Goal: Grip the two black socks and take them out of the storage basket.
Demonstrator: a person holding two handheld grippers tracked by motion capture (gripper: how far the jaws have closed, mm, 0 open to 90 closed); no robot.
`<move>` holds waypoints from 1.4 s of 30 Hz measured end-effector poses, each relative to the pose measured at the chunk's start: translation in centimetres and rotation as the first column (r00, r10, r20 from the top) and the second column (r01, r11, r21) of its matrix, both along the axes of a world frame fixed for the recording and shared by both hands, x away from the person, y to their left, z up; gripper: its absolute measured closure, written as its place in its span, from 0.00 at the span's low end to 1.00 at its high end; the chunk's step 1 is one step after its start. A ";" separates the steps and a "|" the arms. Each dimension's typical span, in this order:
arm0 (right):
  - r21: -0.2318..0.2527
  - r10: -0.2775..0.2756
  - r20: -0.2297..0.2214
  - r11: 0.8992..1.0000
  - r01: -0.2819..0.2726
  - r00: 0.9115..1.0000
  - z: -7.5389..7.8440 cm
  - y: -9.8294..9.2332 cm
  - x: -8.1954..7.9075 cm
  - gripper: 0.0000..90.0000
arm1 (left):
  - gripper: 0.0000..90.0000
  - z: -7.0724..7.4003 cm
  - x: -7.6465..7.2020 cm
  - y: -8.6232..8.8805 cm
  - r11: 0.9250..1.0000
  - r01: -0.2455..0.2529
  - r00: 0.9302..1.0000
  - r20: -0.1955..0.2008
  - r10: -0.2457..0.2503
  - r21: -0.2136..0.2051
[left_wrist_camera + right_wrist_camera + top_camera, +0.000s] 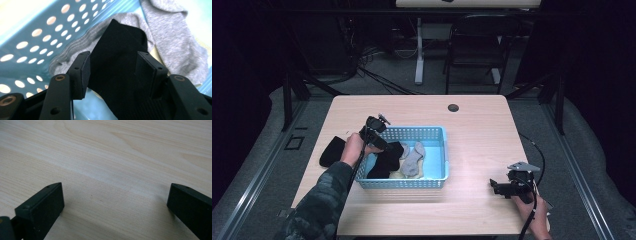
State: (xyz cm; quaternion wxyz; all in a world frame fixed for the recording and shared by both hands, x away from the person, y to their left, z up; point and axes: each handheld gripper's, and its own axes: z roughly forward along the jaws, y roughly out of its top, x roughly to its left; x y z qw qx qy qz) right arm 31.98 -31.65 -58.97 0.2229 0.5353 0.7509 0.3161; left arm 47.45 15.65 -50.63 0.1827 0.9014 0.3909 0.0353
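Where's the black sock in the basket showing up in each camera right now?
High view: black sock lies in the blue basket, left half, under the left tongs.
Left gripper view: centre, between the open jaws.
Right gripper view: bare wooden table.
Shared landmark: the grey sock.

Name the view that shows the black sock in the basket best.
The left gripper view: the black sock looms close between the left tongs, its ribbed weave visible. The high view shows it small and dark in the blue basket.
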 end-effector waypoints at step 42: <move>0.005 0.002 0.001 1.000 -0.002 1.000 0.0 0.0 0.0 0.00 | 0.97 4.5 -2.4 1.1 1.000 0.000 0.991 0.134 0.004 -0.031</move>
